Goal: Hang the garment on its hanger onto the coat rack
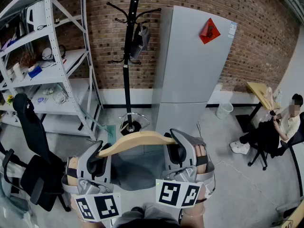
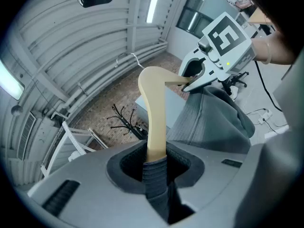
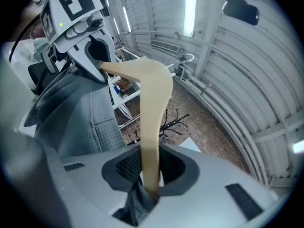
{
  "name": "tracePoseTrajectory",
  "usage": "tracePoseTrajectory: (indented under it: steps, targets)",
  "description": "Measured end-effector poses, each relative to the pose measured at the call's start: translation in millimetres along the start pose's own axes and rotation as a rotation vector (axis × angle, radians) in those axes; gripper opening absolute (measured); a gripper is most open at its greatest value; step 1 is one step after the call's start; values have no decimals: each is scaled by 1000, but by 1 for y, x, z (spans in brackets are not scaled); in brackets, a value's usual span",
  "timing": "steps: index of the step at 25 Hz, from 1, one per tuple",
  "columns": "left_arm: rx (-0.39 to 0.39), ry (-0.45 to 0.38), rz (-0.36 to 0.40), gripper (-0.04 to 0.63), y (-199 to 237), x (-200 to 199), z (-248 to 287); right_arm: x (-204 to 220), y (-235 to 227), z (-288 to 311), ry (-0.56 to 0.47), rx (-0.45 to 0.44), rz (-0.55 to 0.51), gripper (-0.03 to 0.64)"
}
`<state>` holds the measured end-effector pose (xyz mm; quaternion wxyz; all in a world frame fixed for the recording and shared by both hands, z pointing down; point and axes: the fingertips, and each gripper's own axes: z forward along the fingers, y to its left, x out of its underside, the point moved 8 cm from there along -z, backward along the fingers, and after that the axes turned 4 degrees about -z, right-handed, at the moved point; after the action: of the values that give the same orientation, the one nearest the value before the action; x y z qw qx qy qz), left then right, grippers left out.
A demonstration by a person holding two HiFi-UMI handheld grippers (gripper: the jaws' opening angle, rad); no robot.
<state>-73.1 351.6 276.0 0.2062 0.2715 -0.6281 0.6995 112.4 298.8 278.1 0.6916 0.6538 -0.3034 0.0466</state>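
Observation:
A pale wooden hanger (image 1: 137, 141) carries a grey garment (image 1: 135, 167) that droops between my two grippers. My left gripper (image 1: 99, 159) is shut on the hanger's left arm (image 2: 156, 127), with grey cloth pinched in alongside. My right gripper (image 1: 176, 151) is shut on the right arm (image 3: 151, 146), cloth caught there too. The hanger's metal hook (image 2: 127, 58) points upward. The black coat rack (image 1: 127, 56) stands ahead by the brick wall, with a small grey thing (image 1: 140, 39) hanging on one branch. It also shows small in the left gripper view (image 2: 126, 120) and the right gripper view (image 3: 172, 122).
A tall grey cabinet (image 1: 192, 65) stands right of the rack. White metal shelving (image 1: 52, 61) with small items fills the left. A black office chair (image 1: 33, 156) is at my near left. A person (image 1: 275, 132) sits at a desk far right, near a white bin (image 1: 224, 110).

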Motion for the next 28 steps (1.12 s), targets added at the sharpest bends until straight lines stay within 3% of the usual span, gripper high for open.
tracePoseTrajectory:
  steps: [28]
  targets:
    - [5, 22, 6, 87, -14, -19, 35, 34, -14, 23, -5, -23, -14, 89]
